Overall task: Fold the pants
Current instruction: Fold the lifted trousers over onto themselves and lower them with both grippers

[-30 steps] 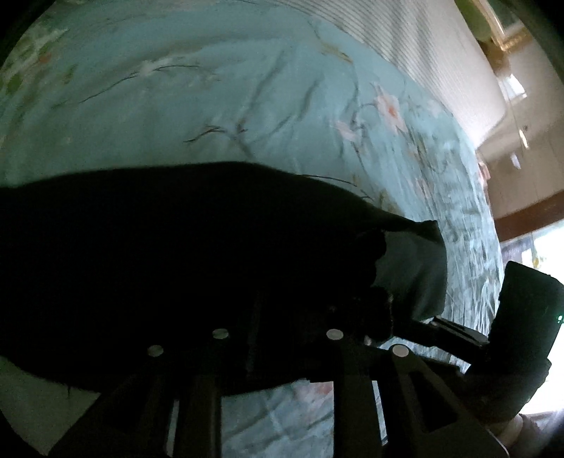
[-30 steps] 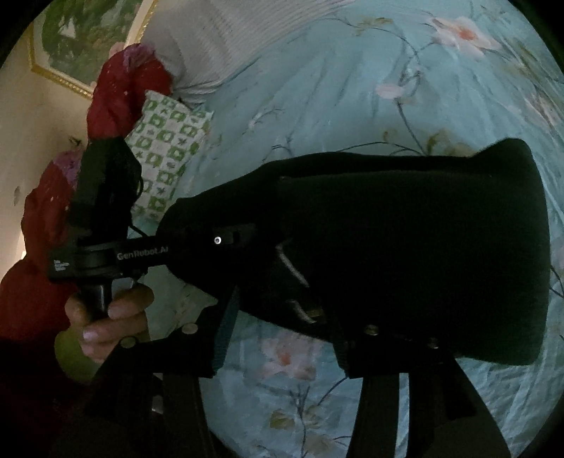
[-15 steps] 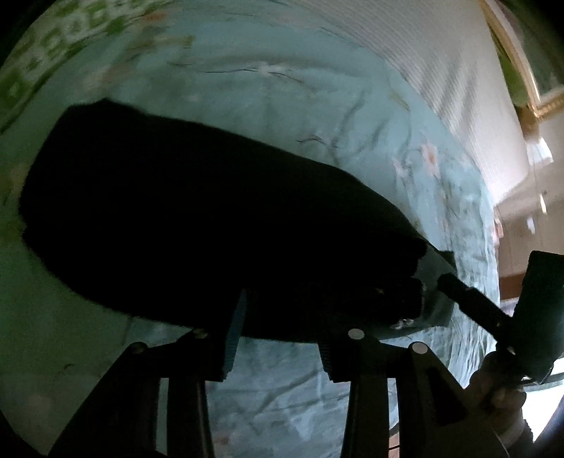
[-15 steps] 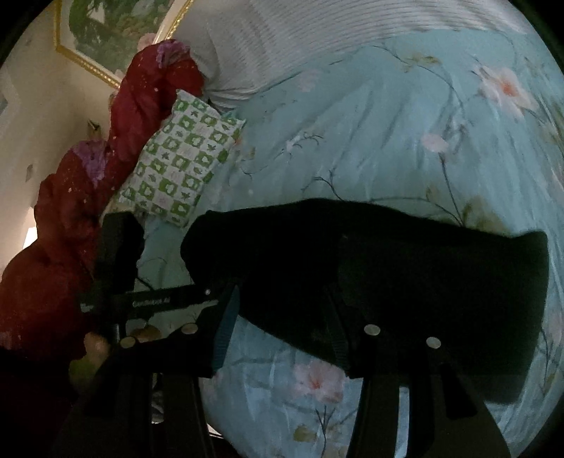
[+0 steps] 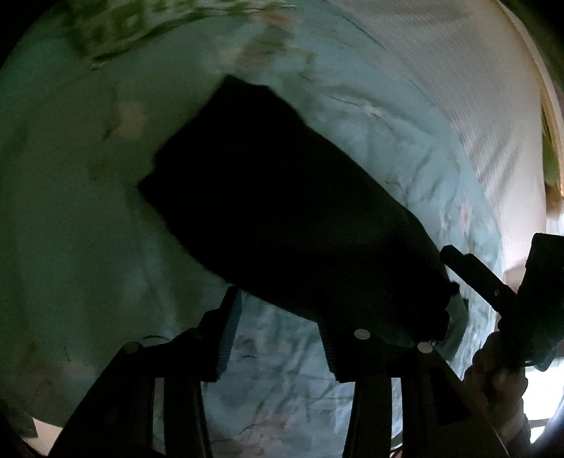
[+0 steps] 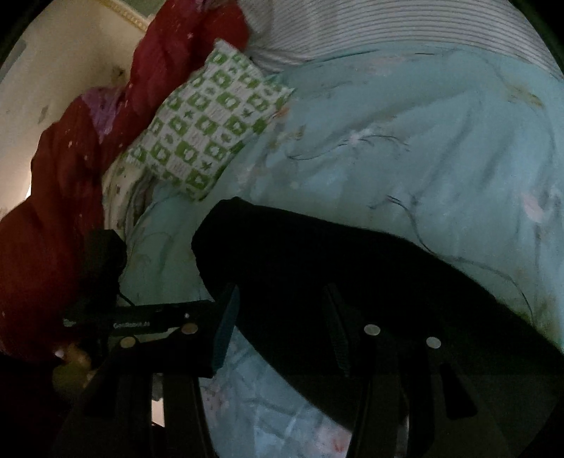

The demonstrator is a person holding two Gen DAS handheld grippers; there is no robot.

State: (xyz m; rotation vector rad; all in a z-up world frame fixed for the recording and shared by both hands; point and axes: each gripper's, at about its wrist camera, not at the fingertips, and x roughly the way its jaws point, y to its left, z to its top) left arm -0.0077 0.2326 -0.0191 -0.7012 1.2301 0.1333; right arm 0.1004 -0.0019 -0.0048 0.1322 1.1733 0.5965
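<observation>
we see the bed (image 6: 405,148) first, spread with a pale blue flowered cover that fills the space ahead of both grippers. at its far end runs a white striped sheet (image 6: 387,28), well beyond our fingertips.

the black pants (image 5: 292,215) lie on the cover as a folded oblong bundle. from the left gripper (image 5: 278,338) the long axis runs diagonally, from a far end up and to the left of the fingers down to a near end at the right finger, where a paler lining shows at the edge. from the right gripper (image 6: 282,327) the same bundle stretches from just ahead of the left finger away to the right and down, under the right finger.

the left gripper's jaws are opening, about half apart; the near edge of the pants sits just ahead of the gap and over the tip of the right finger, and we see blue cover between the fingers, so we cannot say the pads press on cloth. the right gripper stands about half open too; dark fabric lies across the gap between its fingers, but the picture is too dark to tell whether it is gripped.

to the left of the right gripper lie a dark red quilt (image 6: 63,197) and a green-and-white checked pillow (image 6: 208,123), clear of the pants. the person's hand (image 5: 500,373) on the right gripper's handle shows at the right of the left gripper's view.
</observation>
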